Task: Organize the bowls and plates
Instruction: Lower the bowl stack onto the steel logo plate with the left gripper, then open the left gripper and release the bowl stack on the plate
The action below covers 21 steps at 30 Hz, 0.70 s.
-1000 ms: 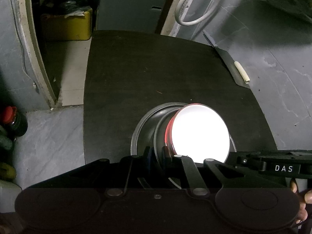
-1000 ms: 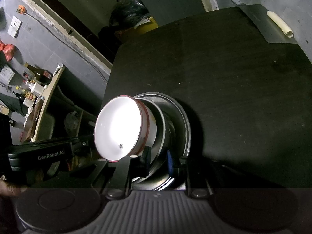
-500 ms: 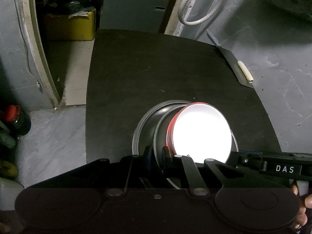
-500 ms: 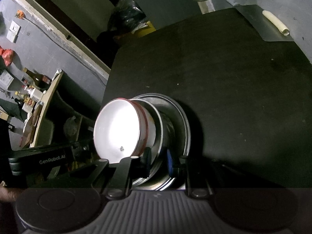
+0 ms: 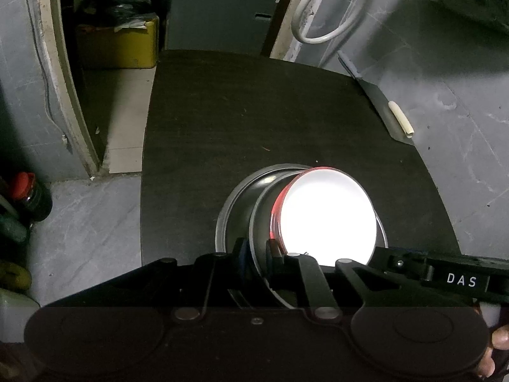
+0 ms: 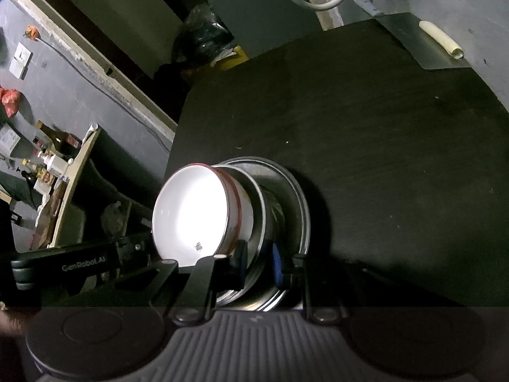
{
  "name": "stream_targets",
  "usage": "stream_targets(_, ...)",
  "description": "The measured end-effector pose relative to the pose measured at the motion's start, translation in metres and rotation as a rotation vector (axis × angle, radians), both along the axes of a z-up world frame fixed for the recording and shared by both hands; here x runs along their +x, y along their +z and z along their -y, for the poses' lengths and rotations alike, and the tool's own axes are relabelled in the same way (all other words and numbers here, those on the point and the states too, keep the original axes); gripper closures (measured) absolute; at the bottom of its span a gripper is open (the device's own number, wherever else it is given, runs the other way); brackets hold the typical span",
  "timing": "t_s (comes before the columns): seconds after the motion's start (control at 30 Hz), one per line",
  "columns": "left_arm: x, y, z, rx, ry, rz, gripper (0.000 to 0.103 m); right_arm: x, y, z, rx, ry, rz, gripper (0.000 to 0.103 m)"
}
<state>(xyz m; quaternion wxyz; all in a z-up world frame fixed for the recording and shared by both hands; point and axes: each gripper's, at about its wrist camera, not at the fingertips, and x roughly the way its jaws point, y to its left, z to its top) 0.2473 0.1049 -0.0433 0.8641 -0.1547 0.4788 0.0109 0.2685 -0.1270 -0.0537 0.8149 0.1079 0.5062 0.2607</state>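
A white bowl with a red rim (image 5: 326, 213) (image 6: 194, 213) sits nested in a steel bowl (image 5: 262, 216) (image 6: 259, 213), which sits on a steel plate (image 5: 230, 210) (image 6: 299, 197). The stack is held up above the dark table (image 5: 254, 111) (image 6: 381, 127). My left gripper (image 5: 257, 251) is shut on the stack's near-left edge, one finger outside the plate and one inside the steel bowl. My right gripper (image 6: 259, 262) is shut on the opposite edge of the stack. Each gripper's body shows in the other's view.
A metal scraper with a pale handle (image 5: 399, 119) (image 6: 440, 39) lies at the table's far right corner. A yellow box (image 5: 121, 43) stands on the floor beyond the table. Bottles (image 5: 30, 194) stand on the floor at left. A white hose (image 5: 321, 16) hangs on the wall.
Both grippers and the held stack have risen a little and drawn back slightly from the table; the table looks smaller and farther. The grips are unchanged.
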Motion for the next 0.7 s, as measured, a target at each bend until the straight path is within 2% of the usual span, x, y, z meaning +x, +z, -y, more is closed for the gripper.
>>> stream_targets(0.13, -0.0011, 0.0000, 0.0002, 0.004, 0.007, 0.000, 0.087, 0.0003, -0.0003, -0.0012, -0.003, -0.005, 0.007, 0.083)
stream_targets(0.27, -0.0017, 0.0000, 0.0004, 0.016, 0.018, -0.011, 0.078, -0.0027, -0.0004, -0.0005, -0.018, -0.014, 0.020, 0.077)
stream_targets(0.53, -0.0022, 0.0012, 0.0018, 0.036, 0.029, -0.019, 0.067, -0.0057, 0.0021, -0.0003, -0.034, -0.028, 0.032, 0.074)
stream_targets(0.57, -0.0027, 0.0018, 0.0018, 0.040, 0.033, -0.021, 0.065, -0.0061, 0.0030, -0.0003, -0.033, -0.028, 0.036, 0.070)
stream_targets(0.7, -0.0043, 0.0017, 0.0015, 0.042, 0.042, -0.025, 0.060, -0.0069, 0.0047, -0.0004, -0.046, -0.029, 0.045, 0.067)
